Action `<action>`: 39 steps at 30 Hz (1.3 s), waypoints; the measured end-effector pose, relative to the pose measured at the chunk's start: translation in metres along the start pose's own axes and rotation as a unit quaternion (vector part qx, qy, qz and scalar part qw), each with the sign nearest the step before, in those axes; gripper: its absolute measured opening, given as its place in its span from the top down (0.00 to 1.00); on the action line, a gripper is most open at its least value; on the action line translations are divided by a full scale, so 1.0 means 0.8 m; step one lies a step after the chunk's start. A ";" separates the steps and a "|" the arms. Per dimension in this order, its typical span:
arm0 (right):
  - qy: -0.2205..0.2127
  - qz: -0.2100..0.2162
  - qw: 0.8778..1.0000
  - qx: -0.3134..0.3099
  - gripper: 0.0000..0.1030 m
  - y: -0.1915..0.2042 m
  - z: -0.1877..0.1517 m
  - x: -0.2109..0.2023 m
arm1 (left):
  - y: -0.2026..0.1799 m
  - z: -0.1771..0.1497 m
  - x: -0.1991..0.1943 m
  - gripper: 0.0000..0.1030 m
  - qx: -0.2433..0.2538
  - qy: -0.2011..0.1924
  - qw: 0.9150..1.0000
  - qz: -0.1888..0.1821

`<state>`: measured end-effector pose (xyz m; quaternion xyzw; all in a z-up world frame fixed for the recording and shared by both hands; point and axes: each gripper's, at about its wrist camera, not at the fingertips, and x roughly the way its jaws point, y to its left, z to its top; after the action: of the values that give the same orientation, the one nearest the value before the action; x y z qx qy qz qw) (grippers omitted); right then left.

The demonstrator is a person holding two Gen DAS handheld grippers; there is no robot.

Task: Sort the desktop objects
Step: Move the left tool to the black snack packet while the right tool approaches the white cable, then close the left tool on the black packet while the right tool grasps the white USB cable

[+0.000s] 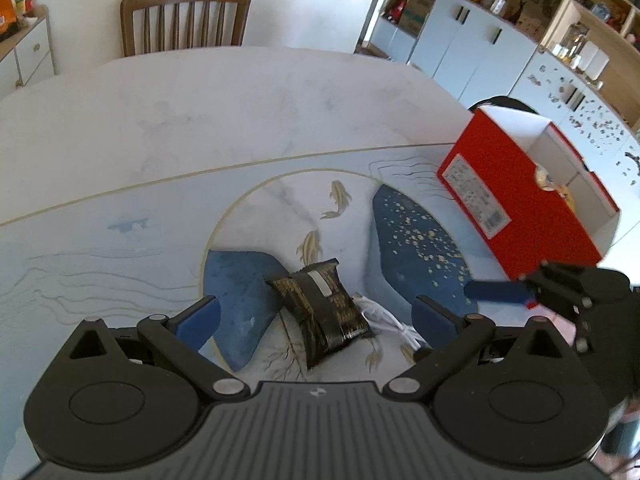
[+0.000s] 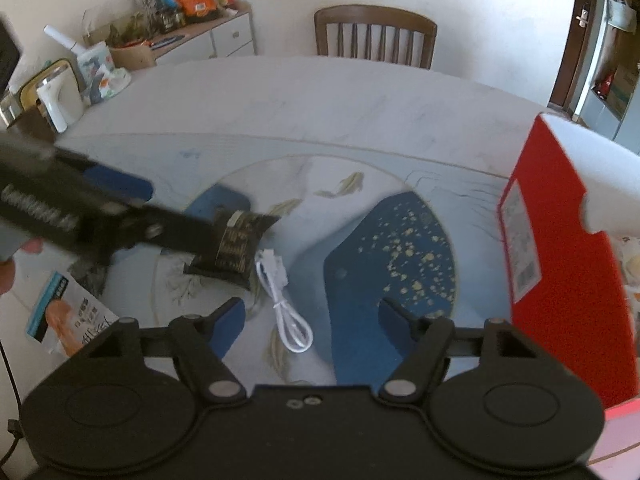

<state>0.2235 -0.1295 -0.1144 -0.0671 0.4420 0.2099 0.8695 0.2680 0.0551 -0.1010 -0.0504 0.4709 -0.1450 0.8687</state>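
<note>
One black sachet (image 1: pixel 320 312) with gold print and a pale label strip lies tilted low in the centre of the left wrist view, between the left gripper's (image 1: pixel 316 320) spread jaws, untouched. One coiled white cable (image 2: pixel 286 308) lies just right of it, between the right gripper's (image 2: pixel 310 320) spread jaws. One open red box (image 1: pixel 516 200) stands at the right edge on the painted surface (image 1: pixel 160 220); one chair (image 1: pixel 186 18) stands beyond.
</note>
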 end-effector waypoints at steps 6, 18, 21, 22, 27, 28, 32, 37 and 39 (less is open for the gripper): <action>0.006 0.006 1.000 -0.017 0.41 0.016 0.001 0.015 | -0.008 0.011 0.030 0.03 0.005 0.023 0.999 0.027; 0.010 -0.014 0.999 -0.034 0.72 0.027 0.003 0.036 | -0.019 0.015 0.056 0.30 0.024 0.042 0.998 0.036; 0.009 -0.014 0.999 -0.032 0.81 0.026 0.005 0.036 | -0.021 0.016 0.057 0.37 0.024 0.041 0.998 0.029; 0.009 -0.012 0.999 -0.029 0.81 0.024 0.005 0.036 | -0.019 0.017 0.056 0.41 0.020 0.041 0.999 0.027; 0.011 -0.021 0.999 -0.033 0.88 0.020 0.002 0.034 | -0.011 0.017 0.057 0.51 0.014 0.048 0.998 0.030; 0.012 -0.024 0.999 -0.029 0.88 0.016 0.001 0.033 | -0.011 0.016 0.057 0.51 0.020 0.048 0.998 0.031; 0.015 -0.039 0.999 -0.003 0.88 -0.001 -0.004 0.027 | -0.019 0.008 0.058 0.57 0.051 0.050 0.997 0.037; 0.021 -0.056 0.998 0.021 0.89 -0.016 -0.013 0.019 | -0.028 0.000 0.056 0.68 0.089 0.044 0.994 0.047; 0.023 -0.059 0.998 0.030 0.89 -0.020 -0.017 0.014 | -0.029 -0.003 0.053 0.69 0.098 0.041 0.993 0.050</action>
<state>0.2263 -0.1448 -0.1328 -0.0720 0.4628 0.1436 0.8718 0.2827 0.0204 -0.1312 0.0642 0.4920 -0.1490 0.8553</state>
